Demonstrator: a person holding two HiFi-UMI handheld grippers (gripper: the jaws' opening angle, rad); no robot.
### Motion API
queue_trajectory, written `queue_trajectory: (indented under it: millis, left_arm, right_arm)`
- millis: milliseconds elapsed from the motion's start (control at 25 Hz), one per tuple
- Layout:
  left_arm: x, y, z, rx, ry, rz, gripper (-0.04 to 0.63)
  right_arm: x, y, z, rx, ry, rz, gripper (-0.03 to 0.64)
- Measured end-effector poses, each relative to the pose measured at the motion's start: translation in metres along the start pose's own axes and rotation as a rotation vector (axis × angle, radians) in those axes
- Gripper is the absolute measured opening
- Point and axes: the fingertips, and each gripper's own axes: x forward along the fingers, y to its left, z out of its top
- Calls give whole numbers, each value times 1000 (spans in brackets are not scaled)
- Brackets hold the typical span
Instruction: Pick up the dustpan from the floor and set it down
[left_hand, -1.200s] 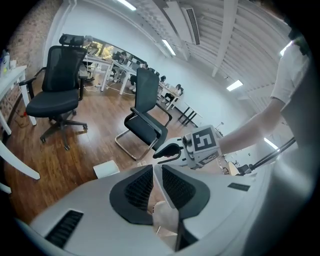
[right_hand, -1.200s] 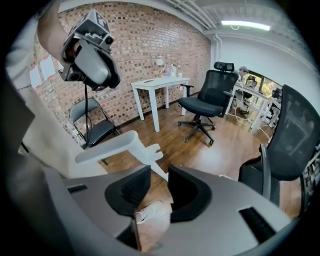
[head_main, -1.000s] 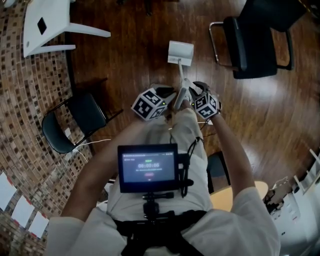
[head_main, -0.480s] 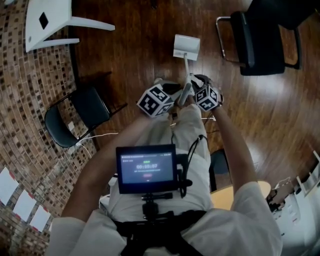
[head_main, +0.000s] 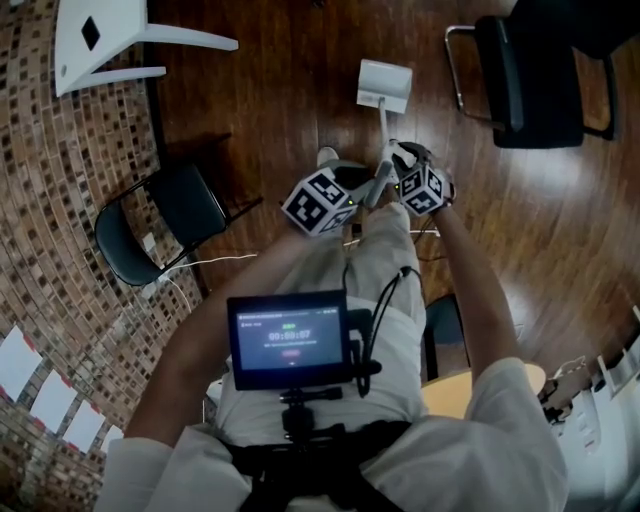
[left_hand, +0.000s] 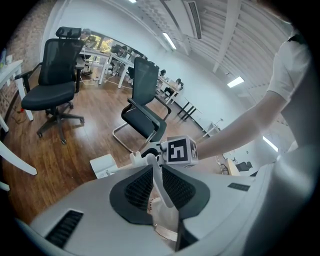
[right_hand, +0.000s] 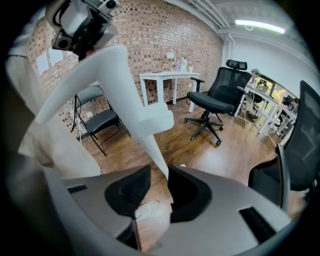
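A white dustpan (head_main: 385, 85) on a long thin handle (head_main: 382, 130) is low over the dark wood floor; whether it touches the floor I cannot tell. Both grippers hold the handle's upper part in front of the person's legs. My left gripper (head_main: 360, 200), with its marker cube, is shut on the handle's top end. In the left gripper view the white handle (left_hand: 159, 180) runs between its pads. My right gripper (head_main: 392, 168) is shut on the handle slightly lower down. In the right gripper view the handle (right_hand: 152, 145) rises from between its pads towards the left gripper (right_hand: 82, 25).
A black cantilever office chair (head_main: 535, 80) stands to the right of the dustpan. A black folding chair (head_main: 160, 225) and a white cable (head_main: 200, 265) lie to the left, beside the brick wall (head_main: 60, 200). A white table (head_main: 95, 40) is at the far left.
The right gripper has sunk a little along with the handle, and the dustpan is lower towards the floor. Both grips are unchanged.
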Motion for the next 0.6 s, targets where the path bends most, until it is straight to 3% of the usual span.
queue_trajectory:
  millis: [600]
  left_arm:
    - [13, -3, -3, -10, 12, -4, 51]
  right_arm:
    - [23, 2, -6, -87, 15, -14, 127]
